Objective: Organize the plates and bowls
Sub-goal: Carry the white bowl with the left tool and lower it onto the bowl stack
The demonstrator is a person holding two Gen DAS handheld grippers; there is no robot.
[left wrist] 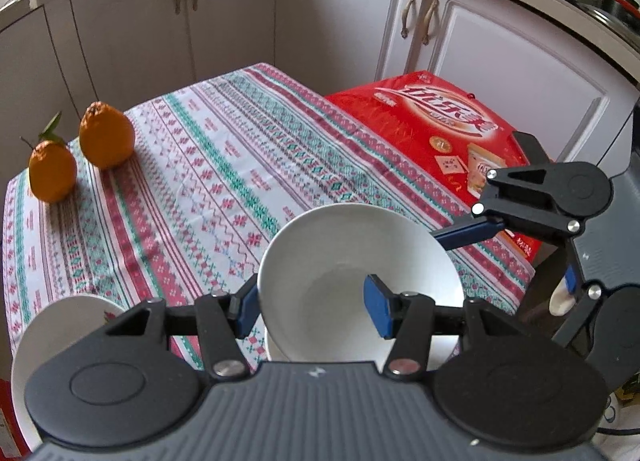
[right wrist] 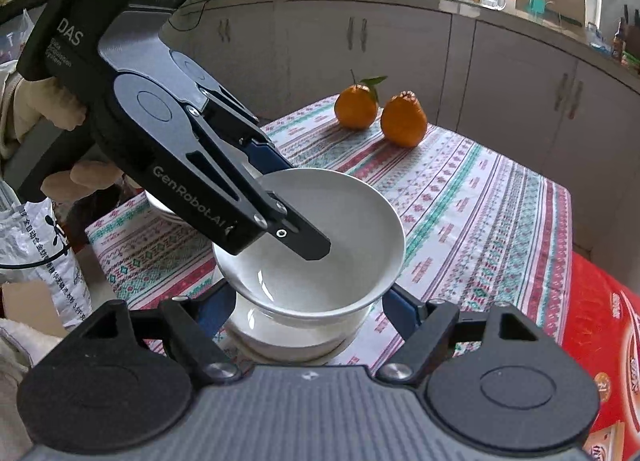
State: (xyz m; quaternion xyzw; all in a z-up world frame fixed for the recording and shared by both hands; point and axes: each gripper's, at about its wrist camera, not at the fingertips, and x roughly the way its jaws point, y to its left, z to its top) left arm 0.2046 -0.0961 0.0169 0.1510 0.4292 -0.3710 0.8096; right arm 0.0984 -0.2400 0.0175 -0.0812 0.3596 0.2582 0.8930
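In the left wrist view, the left gripper [left wrist: 312, 309] is seen clenched on the wall of a white bowl [left wrist: 344, 245]: one blue pad lies outside the rim at 9 o'clock, the other inside the bowl at 3 o'clock. The bowl is held tilted just above a second white bowl [right wrist: 280, 337], which stands on the patterned tablecloth [left wrist: 200, 181].

Only the right wrist view shows the right gripper [right wrist: 308, 309] from behind, its fingers spread at 9 and 3 o'clock of the lower bowl. Their tips are covered by the held bowl, so whether they press on anything cannot be told.

A white plate [left wrist: 52, 325], cut off at 8 o'clock by the gripper body, is shown clearly only in the left view. In the right view that spot is largely hidden behind the left gripper.

Farther off, two oranges [left wrist: 106, 135] are seen just beside each other at the table's far corner. A red printed box [left wrist: 440, 129] lies at 2 o'clock beside the table. White cabinets [left wrist: 132, 29] are seen behind; the worktop items above them are too small to make out.
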